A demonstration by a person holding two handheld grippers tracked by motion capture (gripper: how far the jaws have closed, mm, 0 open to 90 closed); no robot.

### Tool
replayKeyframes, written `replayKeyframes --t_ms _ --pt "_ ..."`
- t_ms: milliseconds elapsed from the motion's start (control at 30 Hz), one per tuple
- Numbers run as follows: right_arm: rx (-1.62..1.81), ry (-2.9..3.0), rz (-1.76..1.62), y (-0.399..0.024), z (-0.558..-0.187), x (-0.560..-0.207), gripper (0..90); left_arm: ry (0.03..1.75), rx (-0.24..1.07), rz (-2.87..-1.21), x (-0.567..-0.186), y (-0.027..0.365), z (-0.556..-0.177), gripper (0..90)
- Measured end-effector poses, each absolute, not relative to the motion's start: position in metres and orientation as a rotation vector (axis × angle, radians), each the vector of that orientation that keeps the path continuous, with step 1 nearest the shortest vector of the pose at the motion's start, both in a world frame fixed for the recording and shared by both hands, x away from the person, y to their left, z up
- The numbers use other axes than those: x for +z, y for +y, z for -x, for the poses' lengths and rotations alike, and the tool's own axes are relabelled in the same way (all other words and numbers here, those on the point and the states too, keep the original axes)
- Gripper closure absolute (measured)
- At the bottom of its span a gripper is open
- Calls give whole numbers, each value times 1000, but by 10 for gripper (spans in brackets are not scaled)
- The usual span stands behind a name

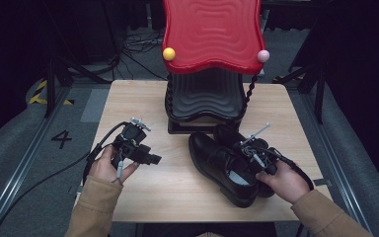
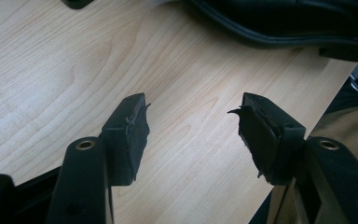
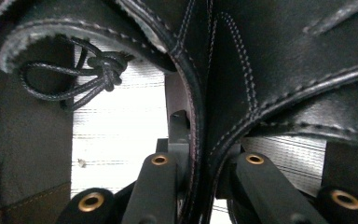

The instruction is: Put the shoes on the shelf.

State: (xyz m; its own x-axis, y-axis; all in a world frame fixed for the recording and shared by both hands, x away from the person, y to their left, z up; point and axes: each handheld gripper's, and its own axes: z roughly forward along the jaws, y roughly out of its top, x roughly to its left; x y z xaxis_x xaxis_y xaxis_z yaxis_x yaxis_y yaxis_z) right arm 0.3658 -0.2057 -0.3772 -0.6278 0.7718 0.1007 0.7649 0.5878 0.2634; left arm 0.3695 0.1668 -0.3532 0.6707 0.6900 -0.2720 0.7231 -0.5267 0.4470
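Note:
Two black leather lace-up shoes stand side by side on the wooden table (image 1: 148,197), right of centre: the nearer left shoe (image 1: 212,160) and the right shoe (image 1: 225,134) behind it. My right gripper (image 1: 250,154) comes down onto their openings. In the right gripper view its jaws (image 3: 200,149) are shut on the two touching inner leather walls (image 3: 223,93), one jaw inside each shoe. A knotted black lace (image 3: 103,65) hangs inside the left opening. My left gripper (image 1: 153,159) is held over the table's left part, open, with only bare wood between its pads (image 2: 130,126).
A rack with a wavy red top shelf (image 1: 212,29) and a black lower shelf (image 1: 205,96) stands at the table's back centre, just behind the shoes. A yellow ball (image 1: 169,54) and a pink ball (image 1: 263,56) sit at its corners. Cables lie on the floor behind.

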Motion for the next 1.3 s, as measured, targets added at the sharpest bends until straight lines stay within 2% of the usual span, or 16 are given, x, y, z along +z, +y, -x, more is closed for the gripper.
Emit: replayKeyframes --t_ms 367,733,1300 --pt "400 2820 -1260 -208 -351 -333 827 1101 -81 -2344 -354 170 -369 427" --pt "536 2780 -1205 -214 -337 -274 827 1105 -81 -2341 -354 172 -369 427" --pt "661 2649 -1165 -215 -330 -209 827 1110 -78 -2340 -354 174 -370 430"
